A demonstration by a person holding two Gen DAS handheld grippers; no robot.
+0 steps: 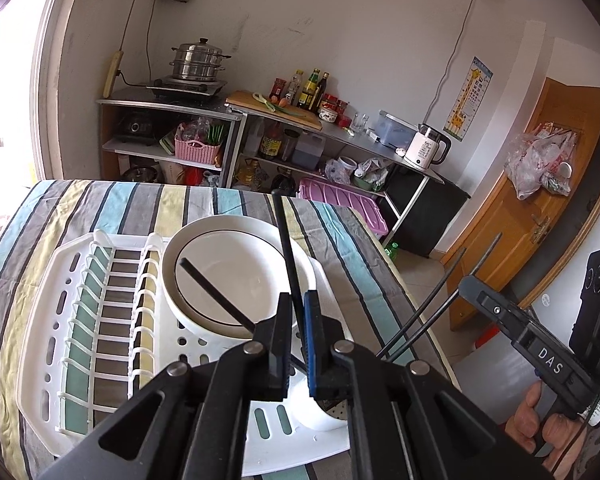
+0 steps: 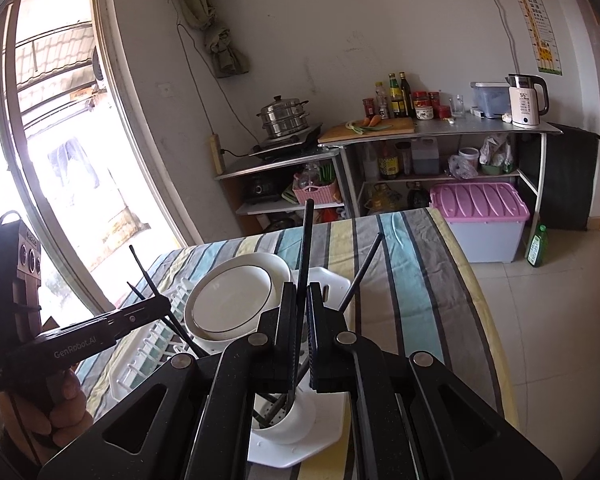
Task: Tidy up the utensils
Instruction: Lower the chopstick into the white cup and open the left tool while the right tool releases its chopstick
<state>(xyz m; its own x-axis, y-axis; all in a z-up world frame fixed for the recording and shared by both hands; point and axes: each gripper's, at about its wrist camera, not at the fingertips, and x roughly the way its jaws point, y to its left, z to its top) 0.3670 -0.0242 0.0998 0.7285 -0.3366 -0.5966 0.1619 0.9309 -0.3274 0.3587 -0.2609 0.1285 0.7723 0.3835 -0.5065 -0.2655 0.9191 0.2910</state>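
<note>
- Left gripper — jaws pressed together on black chopsticks: one runs up and away between the fingers, a second splays out to the left over the plates.
- Right gripper — also clamped, pinching a black chopstick that stands nearly upright between the fingers; another one leans off to the right of it.
- Lower ends of the right-hand chopsticks reach down into the white utensil cup; whether they touch its perforated bottom, cannot tell.
- The cup sits at the near corner of the white dish rack, right below both grippers.
- Stack of white plates with a dark rim line lies in the rack, just beyond the cup.
- Rack rests on the worktop, which is covered by a striped cloth.
- Each gripper shows in the other's view, off to the side, chopstick tips poking past it; a hand on the handle.
- Background: steel shelving with a steamer pot, bottles, kettle, pink-lidded bin below.
</note>
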